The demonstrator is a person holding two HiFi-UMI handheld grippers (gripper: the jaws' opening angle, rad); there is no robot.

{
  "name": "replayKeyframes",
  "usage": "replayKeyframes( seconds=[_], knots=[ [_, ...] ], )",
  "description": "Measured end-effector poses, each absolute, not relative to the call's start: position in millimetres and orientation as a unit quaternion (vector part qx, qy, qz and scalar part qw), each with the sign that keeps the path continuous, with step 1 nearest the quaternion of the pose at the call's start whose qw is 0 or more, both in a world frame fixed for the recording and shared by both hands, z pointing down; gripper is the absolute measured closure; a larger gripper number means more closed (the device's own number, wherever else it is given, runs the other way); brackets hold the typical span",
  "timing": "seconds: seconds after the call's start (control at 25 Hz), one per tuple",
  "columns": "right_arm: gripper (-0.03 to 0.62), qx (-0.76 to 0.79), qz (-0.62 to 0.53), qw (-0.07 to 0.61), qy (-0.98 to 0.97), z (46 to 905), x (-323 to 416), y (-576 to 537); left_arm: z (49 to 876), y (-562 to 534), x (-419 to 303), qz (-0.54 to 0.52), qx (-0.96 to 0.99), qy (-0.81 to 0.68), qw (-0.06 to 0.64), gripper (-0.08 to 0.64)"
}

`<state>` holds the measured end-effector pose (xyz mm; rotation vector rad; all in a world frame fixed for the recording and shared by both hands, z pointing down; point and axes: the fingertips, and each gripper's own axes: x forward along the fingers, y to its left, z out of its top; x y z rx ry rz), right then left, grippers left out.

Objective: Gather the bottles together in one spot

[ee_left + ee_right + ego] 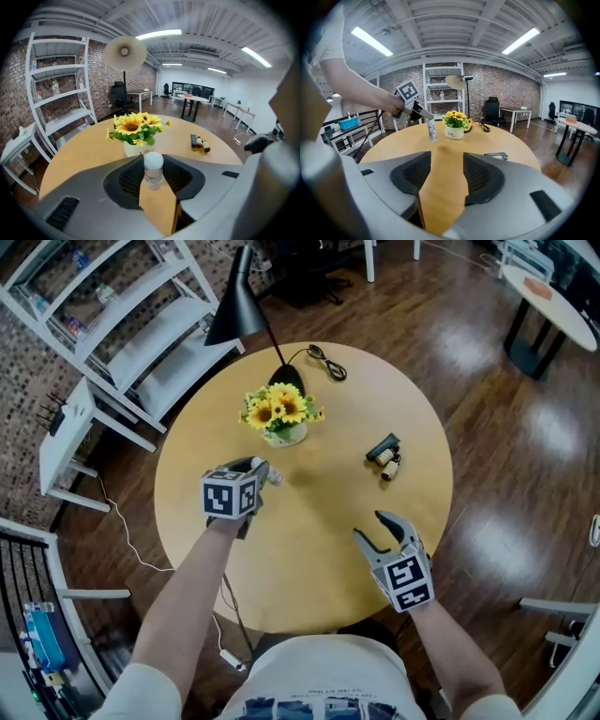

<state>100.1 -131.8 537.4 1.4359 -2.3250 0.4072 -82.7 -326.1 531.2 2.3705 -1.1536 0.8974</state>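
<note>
Left gripper view: bottle (153,169) clamped inside the left tool (153,160).

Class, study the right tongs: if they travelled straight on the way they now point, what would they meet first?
Probably the bare table, as the right tongs tilt downward; farther along are the flower pot and the held bottle, depth unclear.

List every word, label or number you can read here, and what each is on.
"Life": on the white flower pot, small but legible.
Clear bottle: label too blurred to read.
Small dark bottles: nothing readable.
Shirt print: too blurred to read.
</note>
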Motion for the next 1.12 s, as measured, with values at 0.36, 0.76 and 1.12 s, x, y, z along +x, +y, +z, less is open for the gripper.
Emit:
replayKeyframes(
  seconds=[0.36, 0.76, 1.12],
  knots=[
    [0.350, 0.526, 0.206, 0.207, -0.799, 564.0, 124.8, -79.0, 556.4, -373.6, -84.9, 0.313, 0.833, -0.427, 0.159, 0.439],
    [0.350, 0.535, 0.225, 0.202, -0.789, 569.0, 123.6, -65.8, 574.8, -393.6, -80.1, 0.323, 0.838, -0.417, 0.138, 0.439],
    [0.351, 0.532, 0.224, 0.204, -0.791, 571.1, 119.8, -65.2, 571.0, -395.3, -81.6, 0.319, 0.842, -0.420, 0.117, 0.380]
  ],
)
